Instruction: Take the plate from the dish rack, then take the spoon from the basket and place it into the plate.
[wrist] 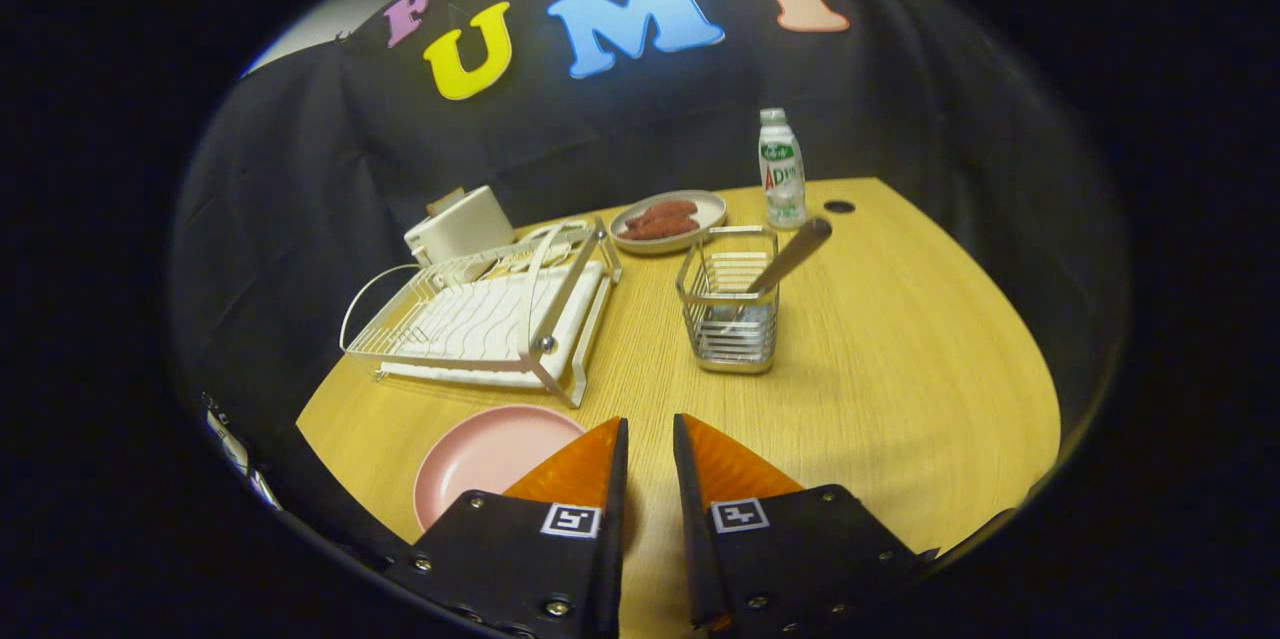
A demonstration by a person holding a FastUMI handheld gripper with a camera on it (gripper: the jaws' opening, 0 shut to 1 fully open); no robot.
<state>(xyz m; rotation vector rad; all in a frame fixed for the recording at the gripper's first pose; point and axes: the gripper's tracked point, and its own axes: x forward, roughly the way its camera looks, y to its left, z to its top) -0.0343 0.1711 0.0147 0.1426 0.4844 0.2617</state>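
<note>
Plate (480,459) on table by hand-held gripper (650,439), fingers nr closed, empty.

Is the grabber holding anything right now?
No. The gripper holds nothing; its fingers stand slightly apart over the bare table. The pink plate lies beside them, and the spoon is in the basket.

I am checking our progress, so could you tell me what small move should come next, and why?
Probably move the gripper forward toward the spoon in the wire basket. The pink plate already lies on the table off the dish rack, and the fingers hold nothing, with a narrow gap between them.
</note>
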